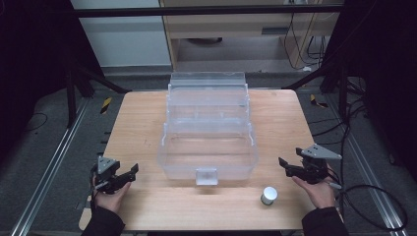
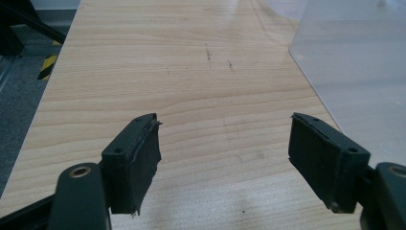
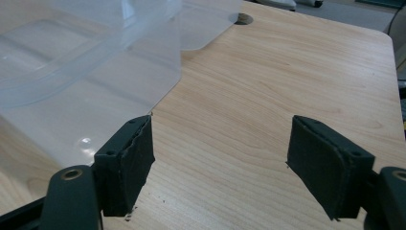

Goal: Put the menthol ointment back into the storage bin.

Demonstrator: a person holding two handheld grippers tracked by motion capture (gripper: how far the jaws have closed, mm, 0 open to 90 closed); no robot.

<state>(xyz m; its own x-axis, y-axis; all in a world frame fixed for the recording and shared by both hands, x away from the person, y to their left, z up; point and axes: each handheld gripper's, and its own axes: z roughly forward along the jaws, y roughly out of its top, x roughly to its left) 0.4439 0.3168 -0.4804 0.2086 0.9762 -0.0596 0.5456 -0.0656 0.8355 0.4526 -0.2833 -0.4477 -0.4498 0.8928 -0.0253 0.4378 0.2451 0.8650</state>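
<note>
On the wood tabletop (image 1: 147, 128) nothing's started: both claws, left (image 1: 129, 173) & right (image 1: 285, 165), spread and empty; silver cylinder (image 1: 269, 195) untouched near the clear box (image 1: 208, 147).

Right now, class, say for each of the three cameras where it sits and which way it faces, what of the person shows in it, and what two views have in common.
High view: above the person's side, looking forward and down on the wooden table; both hands hold the left gripper and right gripper.
Left gripper view: rides that gripper, looking along its open jaws over bare wood.
Right gripper view: rides that gripper, looking between its open jaws across the wood.
Shared: both gripper views catch the clear plastic box; the high view also shows a small silver cylinder.
</note>
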